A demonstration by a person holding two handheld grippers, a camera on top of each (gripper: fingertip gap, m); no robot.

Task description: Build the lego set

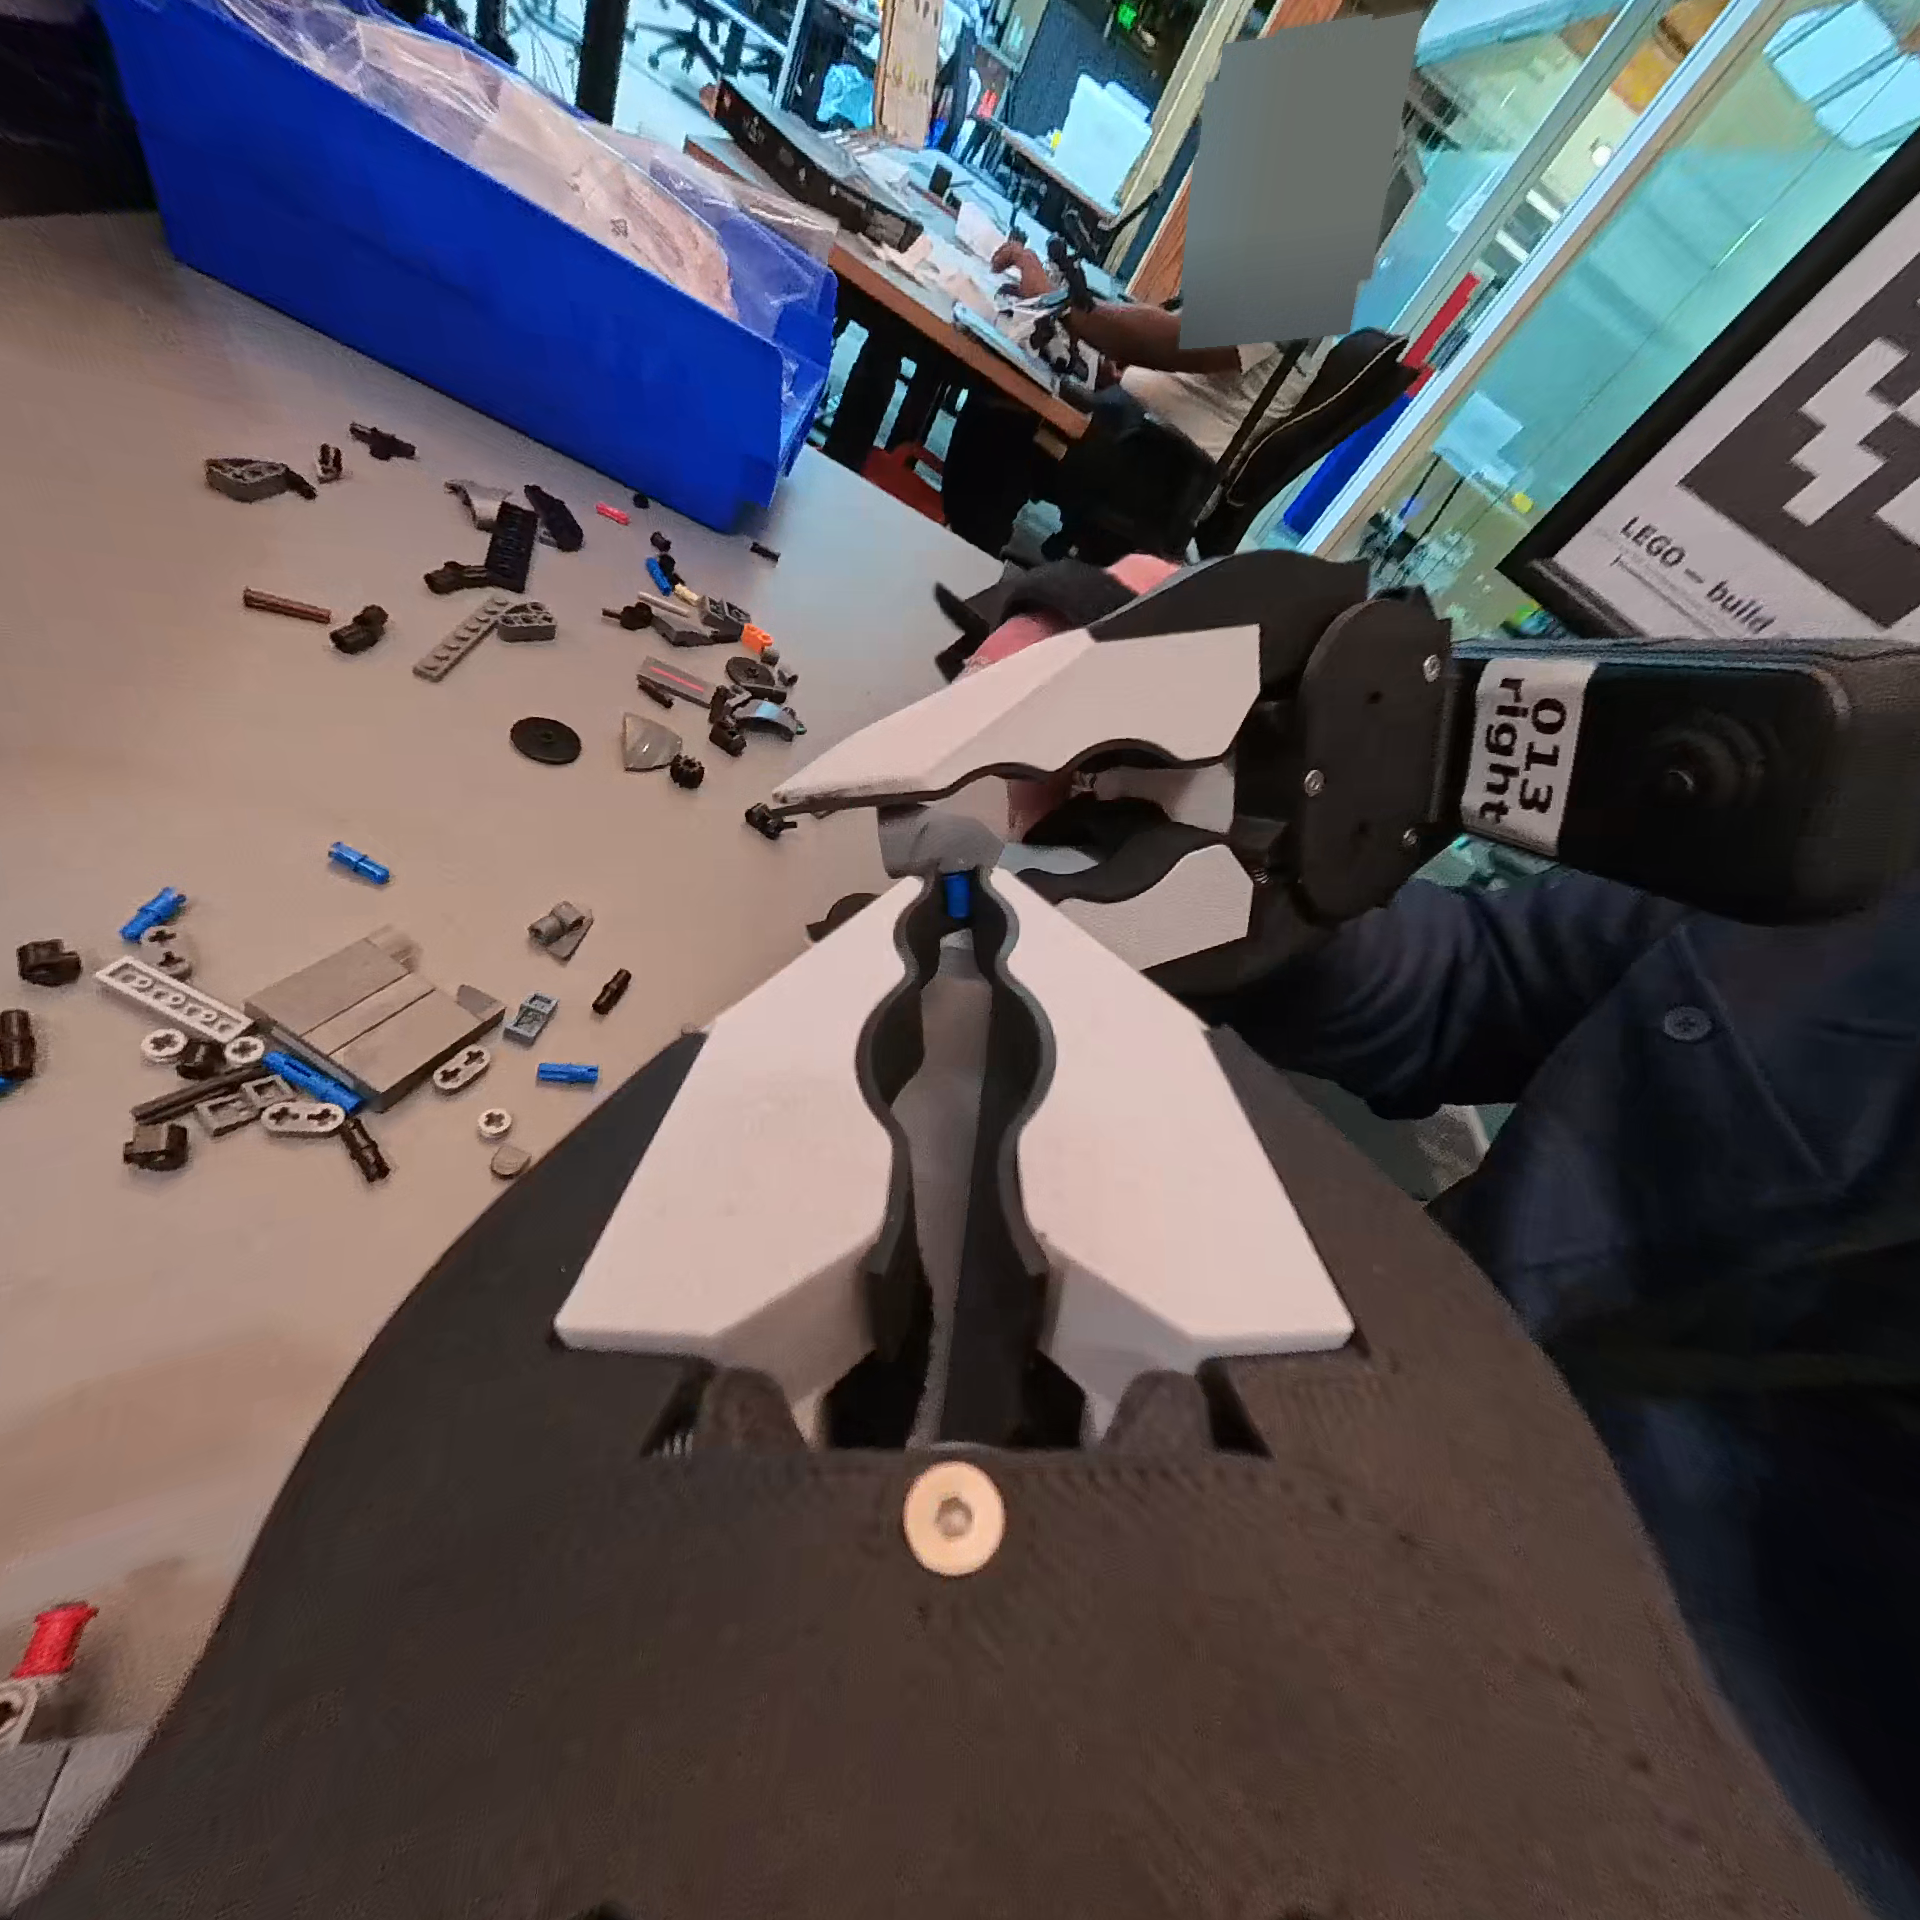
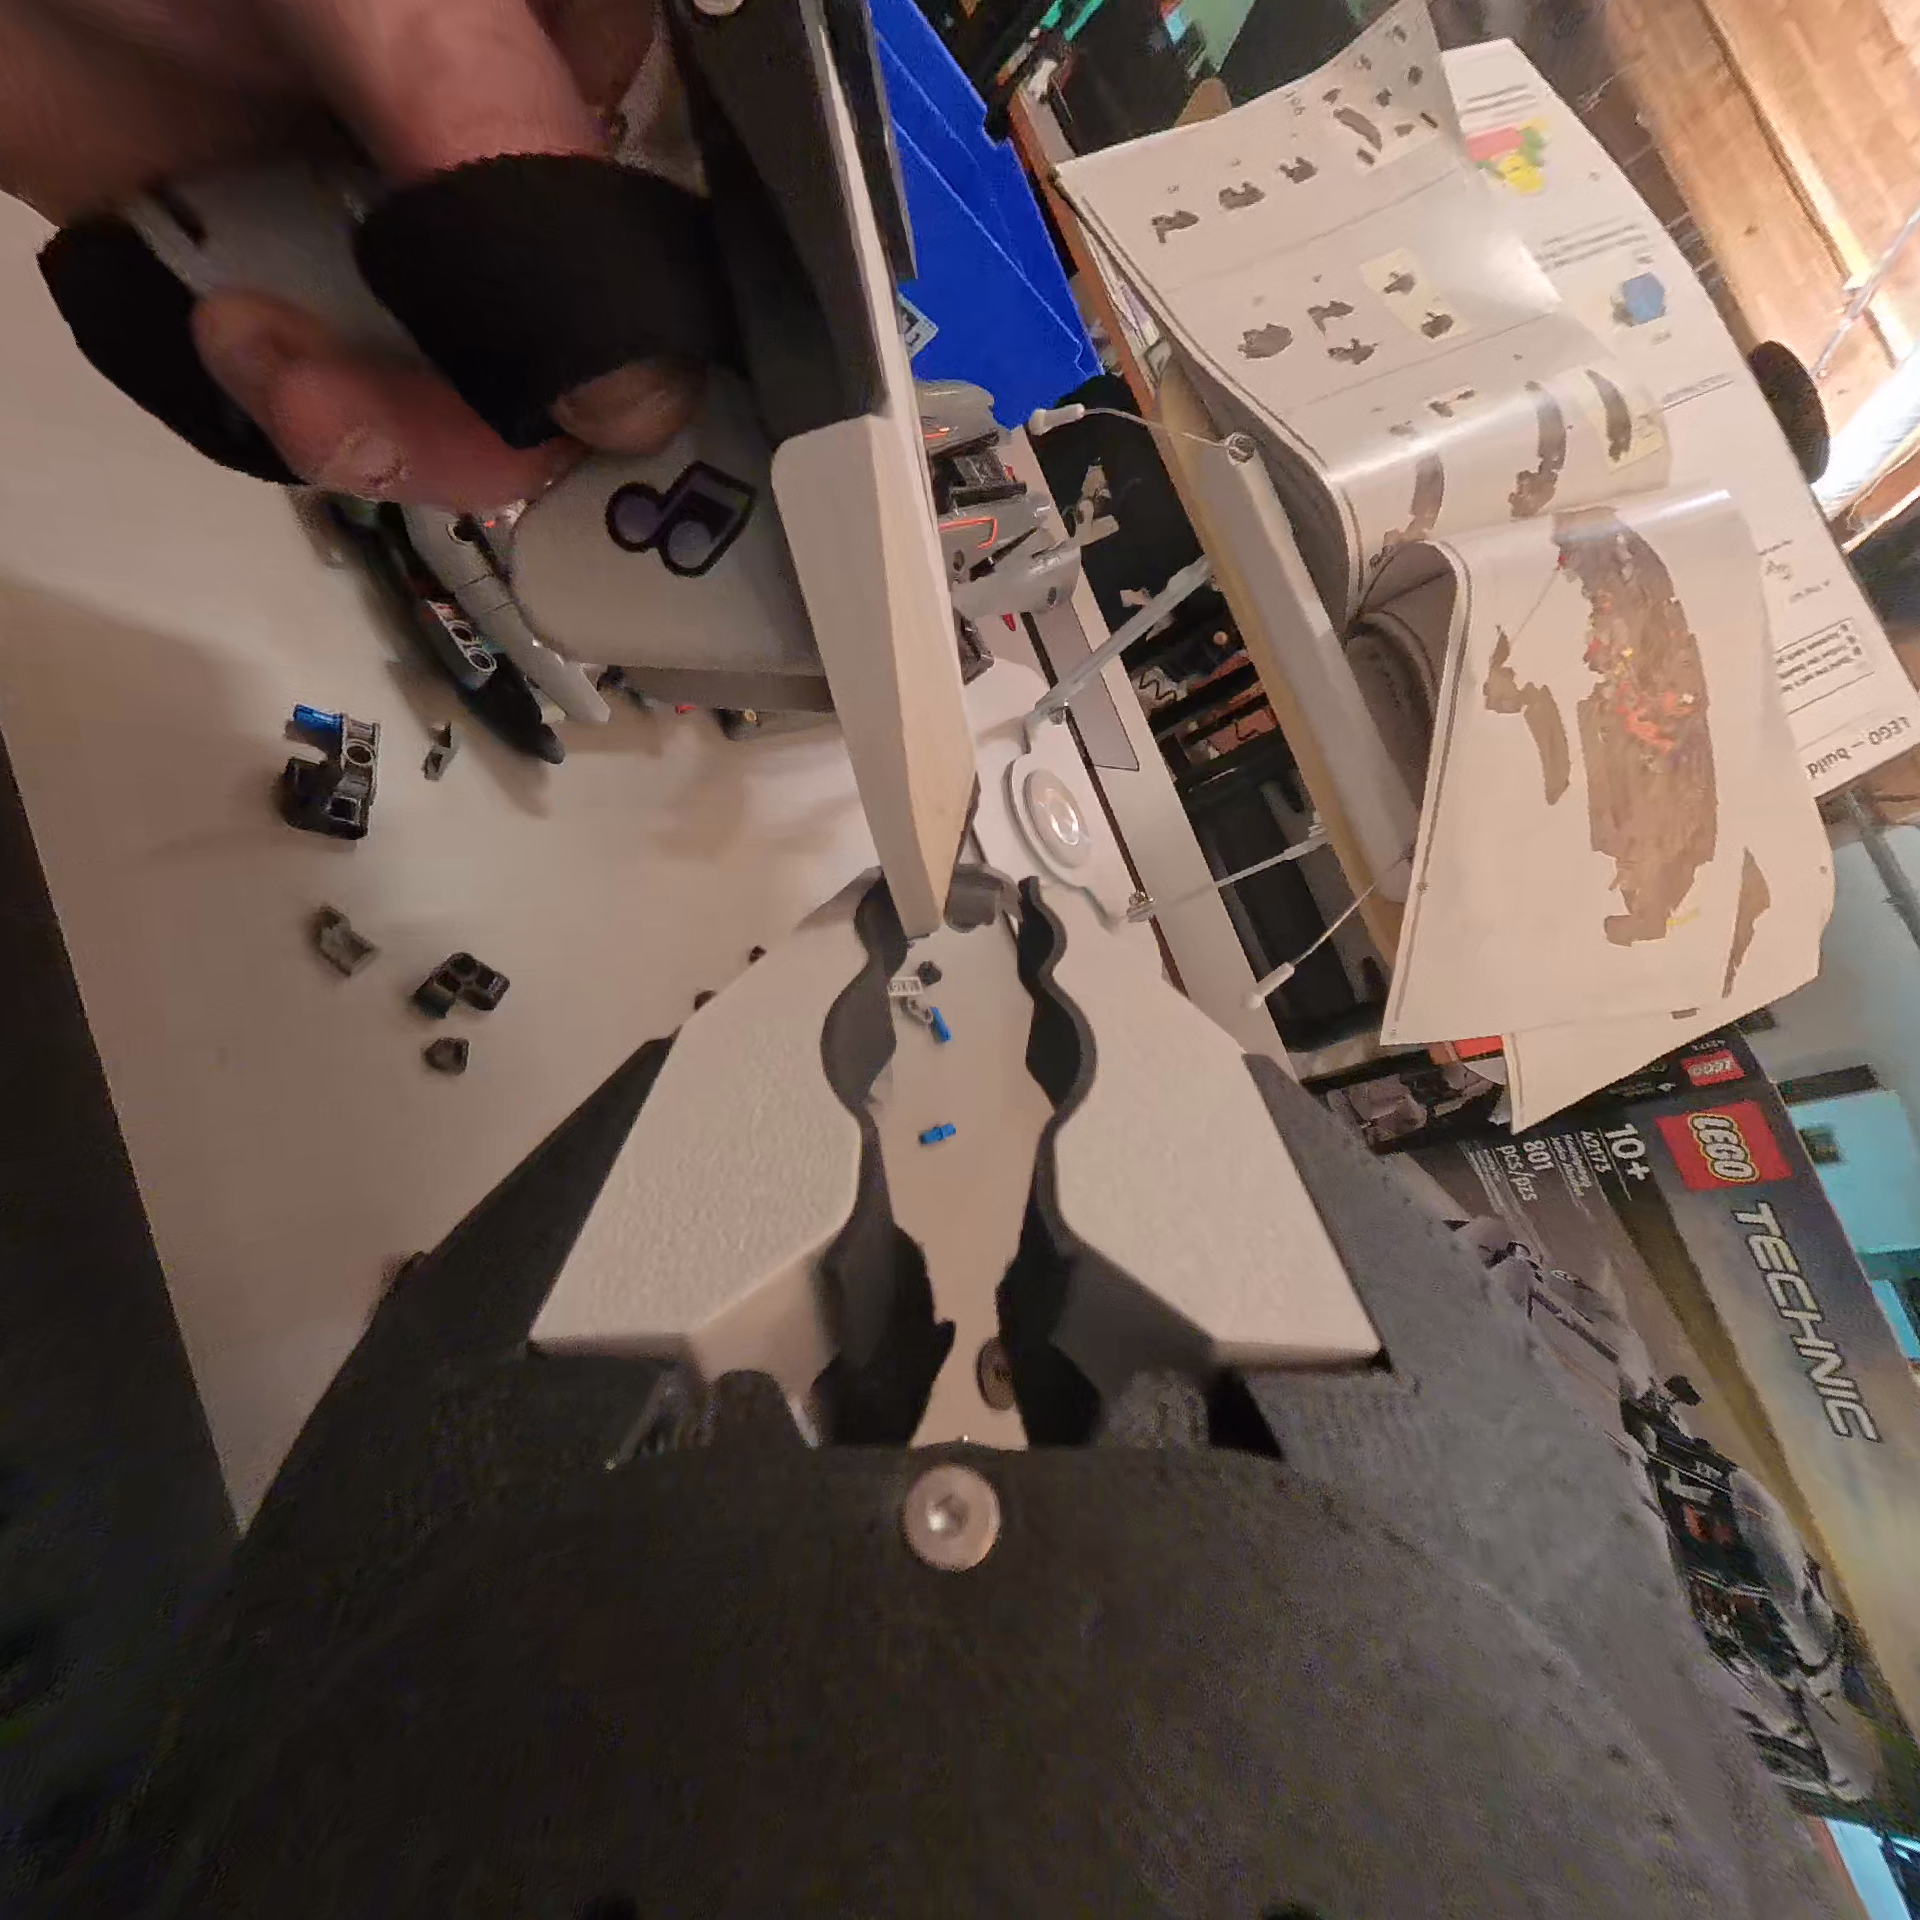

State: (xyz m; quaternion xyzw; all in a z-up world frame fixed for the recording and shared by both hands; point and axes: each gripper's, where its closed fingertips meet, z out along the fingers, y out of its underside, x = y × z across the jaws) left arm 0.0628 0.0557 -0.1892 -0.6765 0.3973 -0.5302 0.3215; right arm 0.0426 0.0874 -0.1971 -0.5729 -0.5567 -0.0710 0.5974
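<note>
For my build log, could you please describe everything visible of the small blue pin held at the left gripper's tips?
The blue pin is a short, glossy plastic peg pinched between the tips of the left gripper, whose fingers are closed on it. It points forward, away from the camera, its far end meeting a small grey piece held by the right gripper. Both are raised above the table. Most of its length is hidden.

We see a small blue pin upright and pinched at its lower part, its top touching a grey connector piece. Many loose lego pieces, black, grey and blue, lie scattered on the grey table.
</note>
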